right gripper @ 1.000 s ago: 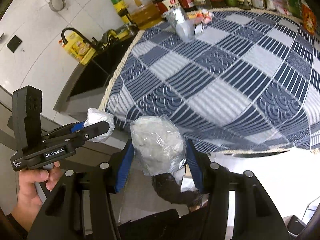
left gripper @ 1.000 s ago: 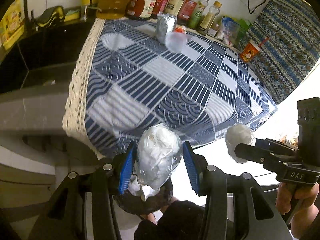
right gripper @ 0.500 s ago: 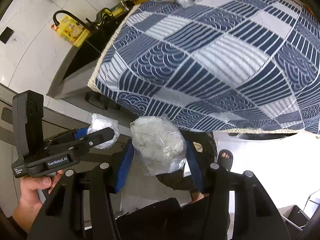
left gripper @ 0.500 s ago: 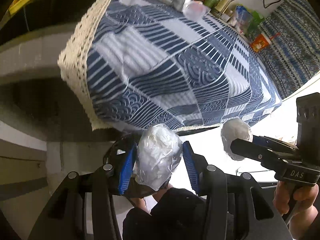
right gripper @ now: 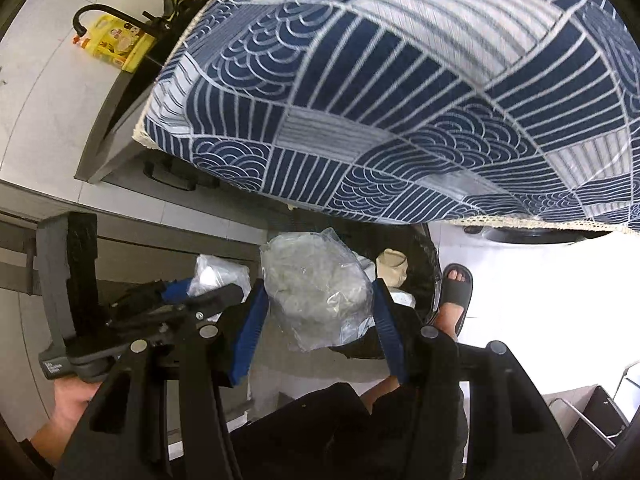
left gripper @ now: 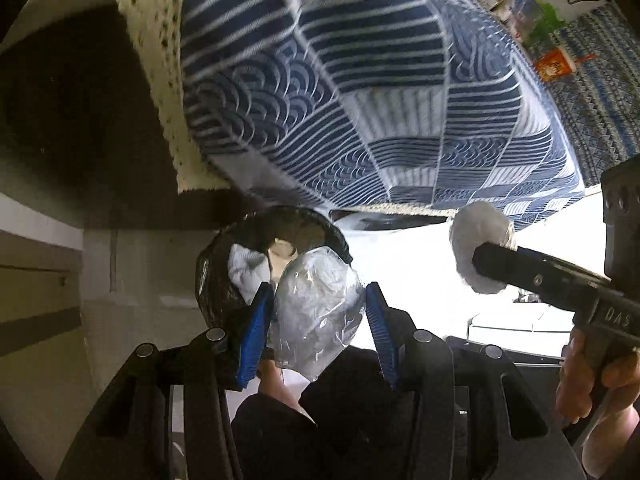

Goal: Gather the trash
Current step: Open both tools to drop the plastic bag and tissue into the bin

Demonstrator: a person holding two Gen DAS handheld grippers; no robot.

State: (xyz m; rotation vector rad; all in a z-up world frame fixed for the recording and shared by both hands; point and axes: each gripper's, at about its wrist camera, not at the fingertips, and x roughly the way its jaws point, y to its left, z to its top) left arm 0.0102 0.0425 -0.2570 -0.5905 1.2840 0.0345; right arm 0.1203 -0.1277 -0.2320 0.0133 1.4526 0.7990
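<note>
My left gripper [left gripper: 318,308] and right gripper [right gripper: 318,308] each pinch a light, crushable plastic-wrapped wad of tissue [left gripper: 316,304] mid-body above the bin [left gripper: 224,280].

Two crumpled white wads in clear plastic [left gripper: 316,304] [right gripper: 316,292], each pinched between blue pads, above a black-lined bin [left gripper: 224,276]

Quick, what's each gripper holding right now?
Left gripper: shut on a plastic-wrapped wad of white trash.
Right gripper: shut on another plastic-wrapped wad.
</note>
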